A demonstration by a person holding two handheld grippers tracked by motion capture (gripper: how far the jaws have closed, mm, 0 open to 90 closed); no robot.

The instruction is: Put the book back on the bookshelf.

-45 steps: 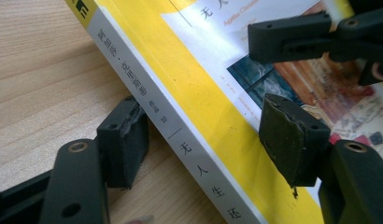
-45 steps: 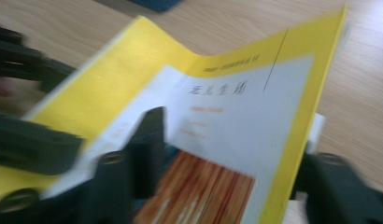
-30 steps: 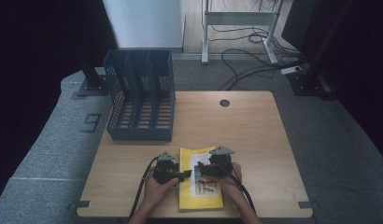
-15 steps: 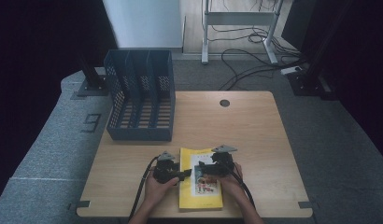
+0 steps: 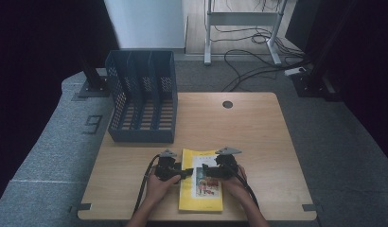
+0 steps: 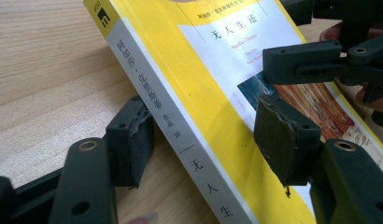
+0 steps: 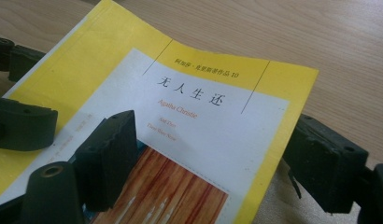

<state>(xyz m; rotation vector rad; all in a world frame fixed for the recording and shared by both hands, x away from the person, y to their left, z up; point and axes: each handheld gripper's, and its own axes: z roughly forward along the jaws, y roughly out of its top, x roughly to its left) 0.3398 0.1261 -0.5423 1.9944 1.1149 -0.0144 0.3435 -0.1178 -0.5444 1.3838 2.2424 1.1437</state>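
A yellow paperback book point(image 5: 201, 189) lies flat near the table's front edge, title side up. My left gripper point(image 5: 185, 172) comes in from the book's left. It is open, and its jaws straddle the grey spine point(image 6: 180, 126), one pad low beside the spine and one over the cover. My right gripper point(image 5: 202, 171) reaches in from the right, with a hand behind each gripper. Its jaws have just been closing and are still open. One pad point(image 7: 110, 154) sits over the cover picture, and the other is outside the page edge, with the book's edge point(image 7: 273, 154) between them.
A dark blue slotted file rack point(image 5: 142, 97) stands at the back left of the wooden table point(image 5: 258, 137). A round cable hole point(image 5: 227, 104) sits at the back middle. Cables trail from both grippers off the front edge. Grey carpet surrounds the table.
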